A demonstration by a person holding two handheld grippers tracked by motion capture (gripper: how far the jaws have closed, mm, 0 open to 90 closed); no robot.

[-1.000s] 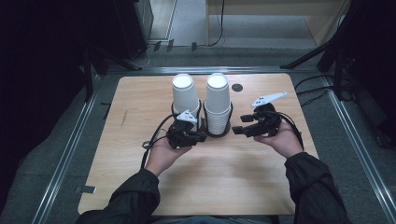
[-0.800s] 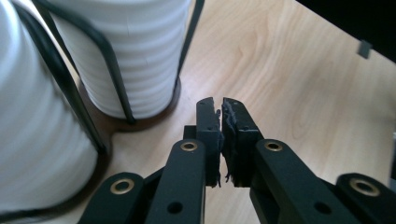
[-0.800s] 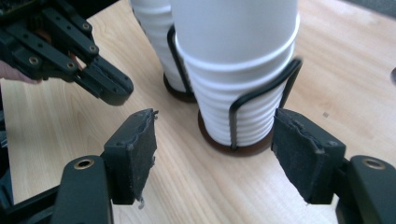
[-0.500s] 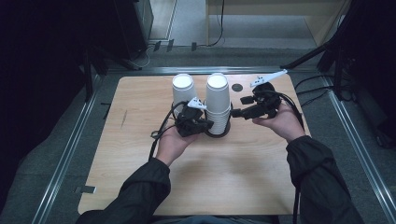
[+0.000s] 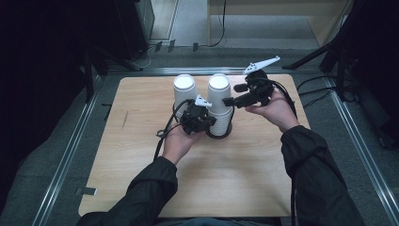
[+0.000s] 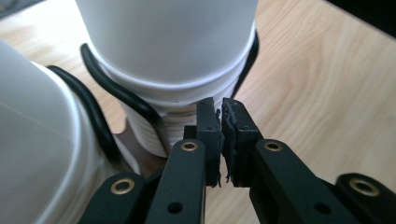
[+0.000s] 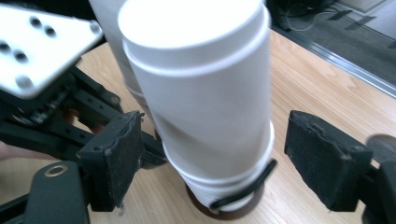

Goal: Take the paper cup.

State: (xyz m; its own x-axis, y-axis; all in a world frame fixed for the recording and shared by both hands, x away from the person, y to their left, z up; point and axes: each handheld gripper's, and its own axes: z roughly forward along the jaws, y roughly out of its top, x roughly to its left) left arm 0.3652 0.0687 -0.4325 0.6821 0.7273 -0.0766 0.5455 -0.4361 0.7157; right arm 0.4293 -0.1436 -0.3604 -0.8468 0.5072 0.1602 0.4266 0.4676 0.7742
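High view: I log two stacks of white paper cups, upside down, standing side by side at about 12 o'clock from the table's (image 5: 141,188) centre. The right cup stack (image 5: 219,106) sits in a dark round holder with black wire loops; the left cup stack (image 5: 184,92) stands just beside it, at its 9 o'clock.

Item, right gripper (image 5: 229,101): I see it level with the upper part of the right cup stack, at that stack's 3 o'clock, pointing toward 9 o'clock. The right hand (image 5: 275,110) cradles it from below, palm up, forearm coming in from 5 o'clock. In the right gripper view the jaws have just been opening; they stand wide, one pad (image 7: 116,156) on each side of the stack (image 7: 205,107), neither pressing on it.

Item, left gripper (image 5: 207,125): low at the foot of the right cup stack, at its 7 o'clock, held in the left hand (image 5: 176,141) with the forearm entering from 6 o'clock. In the left gripper view its jaws are closed together with nothing between them, the tips (image 6: 222,109) just at the ribbed rims of the bottom cups (image 6: 177,126).

Item, black cable (image 5: 164,136): trails from the left gripper toward 7 o'clock.
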